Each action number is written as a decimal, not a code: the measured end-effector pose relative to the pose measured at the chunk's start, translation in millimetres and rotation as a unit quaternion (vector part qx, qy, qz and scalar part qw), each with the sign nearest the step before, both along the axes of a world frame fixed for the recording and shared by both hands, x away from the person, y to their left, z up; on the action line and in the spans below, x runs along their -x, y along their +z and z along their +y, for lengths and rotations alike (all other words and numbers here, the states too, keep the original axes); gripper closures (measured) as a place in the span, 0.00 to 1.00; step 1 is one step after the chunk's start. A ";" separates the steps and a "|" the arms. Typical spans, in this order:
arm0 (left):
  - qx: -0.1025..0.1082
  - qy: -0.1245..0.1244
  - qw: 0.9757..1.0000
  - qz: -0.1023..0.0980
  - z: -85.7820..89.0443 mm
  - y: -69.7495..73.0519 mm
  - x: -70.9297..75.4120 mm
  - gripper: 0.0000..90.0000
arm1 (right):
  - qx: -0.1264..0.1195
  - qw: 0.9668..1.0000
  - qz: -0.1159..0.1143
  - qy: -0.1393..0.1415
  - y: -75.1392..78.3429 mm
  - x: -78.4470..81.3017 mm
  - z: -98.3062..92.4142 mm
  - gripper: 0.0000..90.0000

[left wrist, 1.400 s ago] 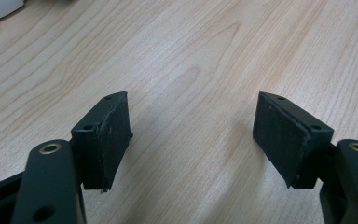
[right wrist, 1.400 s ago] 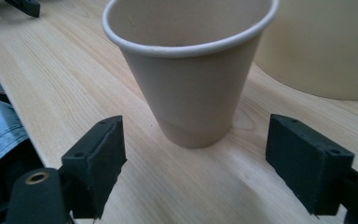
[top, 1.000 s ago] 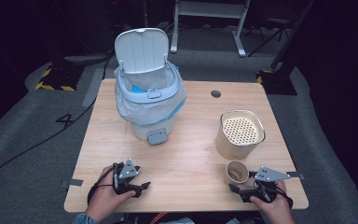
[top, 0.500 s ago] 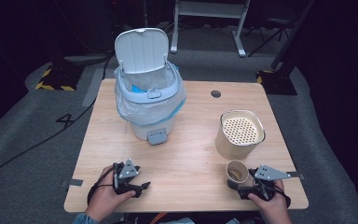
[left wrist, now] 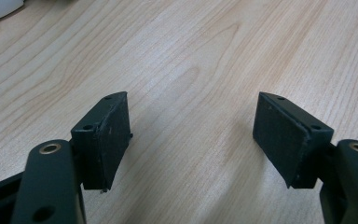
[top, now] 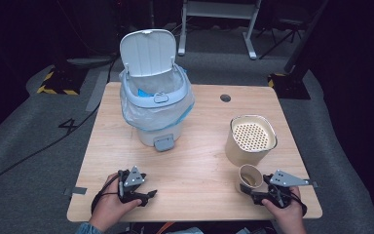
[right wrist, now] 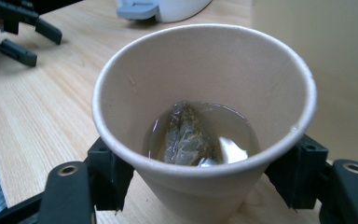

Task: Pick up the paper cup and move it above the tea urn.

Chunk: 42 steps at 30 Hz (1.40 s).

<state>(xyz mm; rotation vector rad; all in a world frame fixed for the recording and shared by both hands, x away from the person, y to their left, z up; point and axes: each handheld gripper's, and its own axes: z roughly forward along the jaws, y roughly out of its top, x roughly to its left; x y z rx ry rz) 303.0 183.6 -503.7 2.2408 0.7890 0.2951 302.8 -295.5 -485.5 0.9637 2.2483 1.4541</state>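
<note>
Right gripper sits at the lower right of the high view, its jaws just closing around the paper cup, one either side of the wall and seemingly touching it. Left gripper, lower left, rests wide open over bare table, with free room between the two. Close behind the cup stands a tan canister. The right gripper view looks into the cup (a soaked teabag lies in shallow liquid).
</note>
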 end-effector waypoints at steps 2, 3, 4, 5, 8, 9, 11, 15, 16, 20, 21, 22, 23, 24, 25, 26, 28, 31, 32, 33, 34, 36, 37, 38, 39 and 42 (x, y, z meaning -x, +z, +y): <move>0.000 0.000 1.000 0.001 0.0 0.0 0.1 0.31 | -0.004 1.000 -0.005 -0.005 9.2 -1.1 -4.1 0.36; 0.000 0.000 1.000 0.000 0.0 0.0 0.0 0.31 | -0.004 1.000 -0.006 -0.010 12.5 -1.3 -5.4 0.36; 0.000 0.000 1.000 0.000 0.0 0.0 0.0 0.31 | -0.004 1.000 -0.006 -0.010 12.5 -1.3 -5.4 0.36; 0.000 0.000 1.000 0.000 0.0 0.0 0.0 0.31 | -0.007 1.000 -0.007 -0.014 19.0 -2.1 -7.8 0.37; 0.000 0.000 1.000 0.000 -0.2 -0.1 0.1 0.31 | -0.010 1.000 -0.008 -0.020 25.5 -2.8 -10.5 0.37; -0.001 0.000 1.000 0.000 -0.1 0.0 0.1 0.31 | -0.010 1.000 -0.010 -0.023 28.6 -3.3 -11.9 0.37; -0.001 -0.001 1.000 0.000 -0.1 0.0 0.0 0.31 | -0.013 0.999 -0.009 -0.029 34.8 -3.5 -14.6 0.38; -0.001 0.000 1.000 0.000 -0.1 0.0 0.0 0.31 | -0.011 0.999 -0.005 -0.046 48.1 -3.3 -20.9 0.38; -0.001 0.000 1.000 0.000 -0.1 0.0 0.1 0.31 | -0.011 0.999 -0.005 -0.046 48.1 -3.3 -20.9 0.38; -0.001 0.000 1.000 0.000 -0.1 0.0 0.1 0.31 | -0.006 0.998 0.005 -0.063 61.5 -3.2 -27.8 0.39; 0.000 0.000 1.000 0.000 -0.2 -0.1 0.1 0.31 | -0.006 0.998 0.005 -0.063 61.5 -3.2 -27.8 0.39; 0.000 0.000 1.000 0.000 -0.1 0.0 0.1 0.31 | -0.004 0.998 0.009 -0.068 67.3 -3.7 -30.9 0.39; 0.000 0.000 1.000 0.000 -0.1 0.0 0.1 0.31 | -0.004 0.998 0.009 -0.068 67.3 -3.7 -30.9 0.39; 0.000 0.000 1.000 0.000 -0.2 -0.1 0.2 0.31 | -0.002 0.998 0.010 -0.069 70.1 -4.1 -32.4 0.39; 0.000 0.000 1.000 0.000 -0.2 -0.1 0.2 0.31 | 0.000 0.997 0.011 -0.071 73.1 -4.3 -34.0 0.39; 0.000 0.000 1.000 0.000 -0.2 -0.1 0.2 0.31 | 0.002 0.997 0.010 -0.072 76.0 -4.7 -35.5 0.39; 0.000 0.000 1.000 0.000 -0.3 -0.1 0.2 0.31 | 0.003 0.997 0.015 -0.077 82.1 -5.2 -38.4 0.39; 0.000 0.000 1.000 -0.001 -0.3 -0.1 0.3 0.31 | 0.004 0.996 0.022 -0.083 93.4 -9.0 -45.0 0.39; 0.000 0.000 1.000 -0.001 -0.3 -0.1 0.3 0.31 | 0.004 0.996 0.022 -0.083 93.4 -9.0 -45.0 0.39; -0.001 0.000 1.000 -0.001 -0.2 -0.1 0.2 0.31 | 0.008 0.996 0.021 -0.088 98.5 -11.4 -48.4 0.39; -0.001 0.000 1.000 -0.001 -0.2 -0.1 0.2 0.31 | 0.009 0.996 0.020 -0.091 101.1 -12.5 -49.4 0.39; -0.001 0.000 1.000 -0.001 -0.3 -0.1 0.2 0.31 | 0.011 0.995 0.020 -0.093 103.6 -13.6 -50.4 0.39; 0.000 0.000 1.000 -0.001 -0.4 -0.1 0.3 0.31 | 0.013 0.995 0.020 -0.094 105.9 -14.7 -51.3 0.39; 0.000 0.000 1.000 -0.001 -0.3 -0.1 0.3 0.31 | 0.015 0.995 0.021 -0.096 109.9 -16.6 -52.4 0.38; 0.000 0.000 1.000 0.000 -0.3 -0.1 0.3 0.31 | 0.016 0.995 0.022 -0.096 111.6 -17.6 -52.8 0.38; 0.000 0.000 1.000 0.000 -0.3 -0.1 0.2 0.31 | 0.023 0.994 0.029 -0.102 114.9 -21.8 -54.0 0.38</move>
